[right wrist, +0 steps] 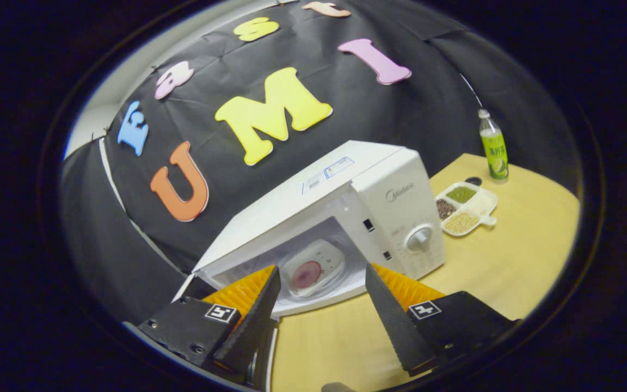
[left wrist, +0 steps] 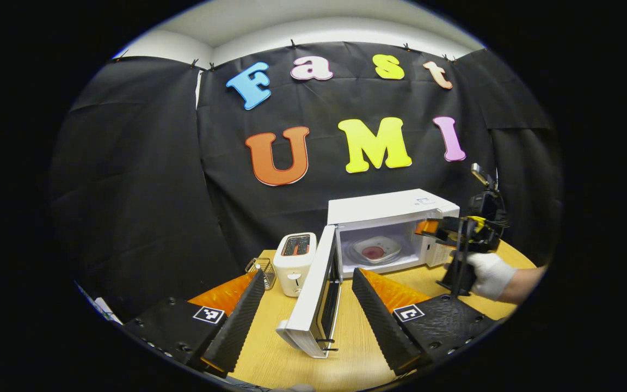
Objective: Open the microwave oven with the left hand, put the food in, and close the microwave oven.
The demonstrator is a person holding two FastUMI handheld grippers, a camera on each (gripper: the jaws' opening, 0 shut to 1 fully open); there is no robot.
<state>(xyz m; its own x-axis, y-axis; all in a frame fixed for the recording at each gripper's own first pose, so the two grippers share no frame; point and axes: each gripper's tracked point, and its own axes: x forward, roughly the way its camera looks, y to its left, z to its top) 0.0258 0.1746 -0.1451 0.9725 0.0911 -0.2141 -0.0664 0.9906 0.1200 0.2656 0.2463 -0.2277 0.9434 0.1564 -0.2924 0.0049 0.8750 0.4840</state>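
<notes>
The microwave oven (left wrist: 395, 228) was seen on the wooden table (left wrist: 357, 348), with its door (left wrist: 316, 296) swung wide open. The plate of food (left wrist: 376, 249) had been put inside the oven, on the glass tray.

In the left gripper view, the left gripper (left wrist: 308, 294) was held in front of the open door. Its jaws were spread wide, and nothing was held between them. A white toaster (left wrist: 294, 263) was seen beside the door.

The right gripper (right wrist: 321, 296) was held near the oven's mouth, with its jaws also spread and nothing pinched. It was held by a gloved hand (left wrist: 489, 274).

A green bottle (right wrist: 493, 146) and a snack tray (right wrist: 464, 207) were seen farther off on the table.
</notes>
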